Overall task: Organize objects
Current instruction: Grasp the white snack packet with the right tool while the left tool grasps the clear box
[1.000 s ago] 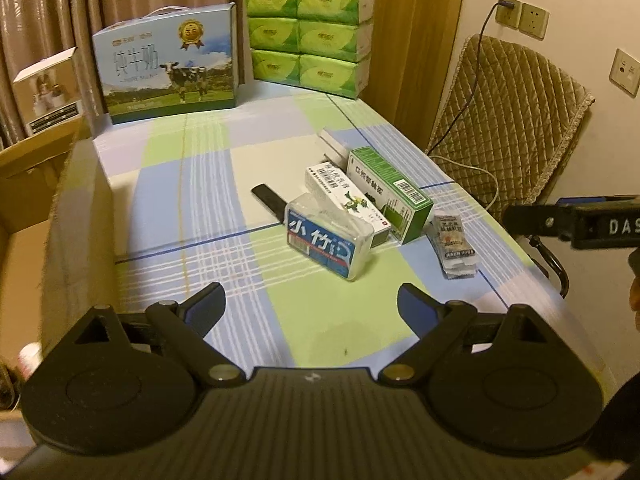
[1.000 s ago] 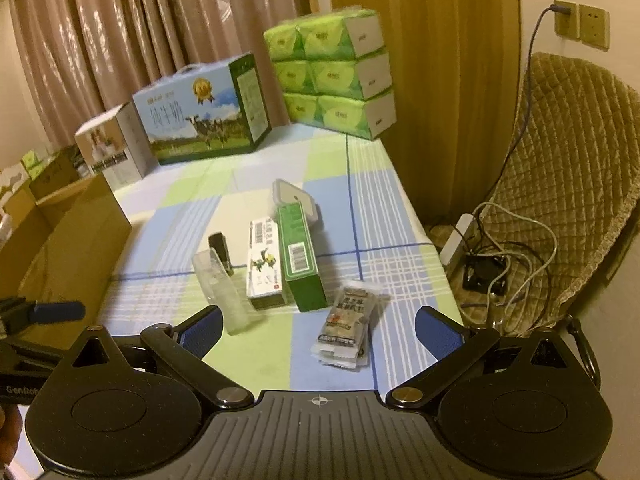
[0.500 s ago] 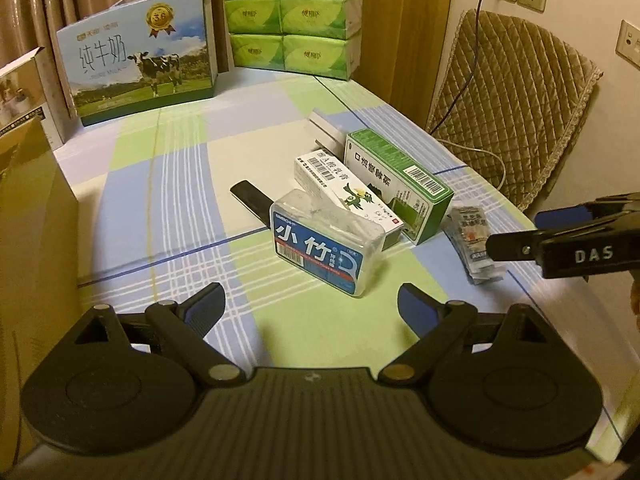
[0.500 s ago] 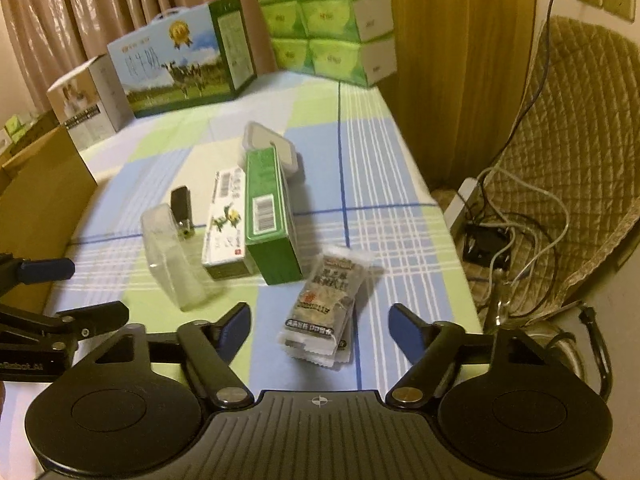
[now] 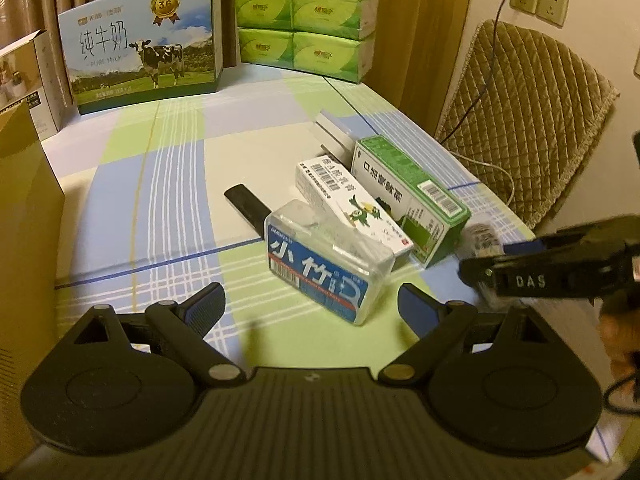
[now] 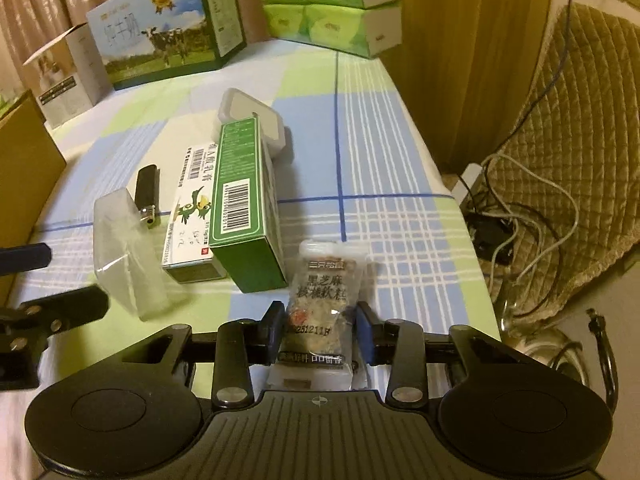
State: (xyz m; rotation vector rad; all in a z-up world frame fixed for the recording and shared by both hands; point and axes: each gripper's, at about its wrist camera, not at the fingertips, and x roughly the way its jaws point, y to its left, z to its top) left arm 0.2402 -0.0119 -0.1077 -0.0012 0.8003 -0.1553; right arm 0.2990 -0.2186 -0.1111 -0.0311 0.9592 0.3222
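Observation:
My right gripper (image 6: pixel 319 332) is shut on a clear snack packet (image 6: pixel 322 304) with black print, at the table's near right edge. My left gripper (image 5: pixel 311 308) is open and empty, just short of a clear plastic box with a blue label (image 5: pixel 326 262). Behind that box lie a white carton (image 5: pixel 352 204), a green carton (image 5: pixel 408 194), a black lighter (image 5: pixel 246 208) and a white flat case (image 5: pixel 334 132). The same items show in the right wrist view: clear box (image 6: pixel 124 248), white carton (image 6: pixel 192 208), green carton (image 6: pixel 246 200), lighter (image 6: pixel 146 190).
A milk gift box (image 5: pixel 140 46) and stacked green tissue packs (image 5: pixel 308 16) stand at the table's far edge. A cardboard box (image 5: pixel 24 216) stands at the left. A quilted chair (image 6: pixel 568 128) and cables (image 6: pixel 520 216) are to the right of the table.
My right gripper has moved down onto the snack packet and closed on it. My left gripper has moved closer to the clear box and stays open.

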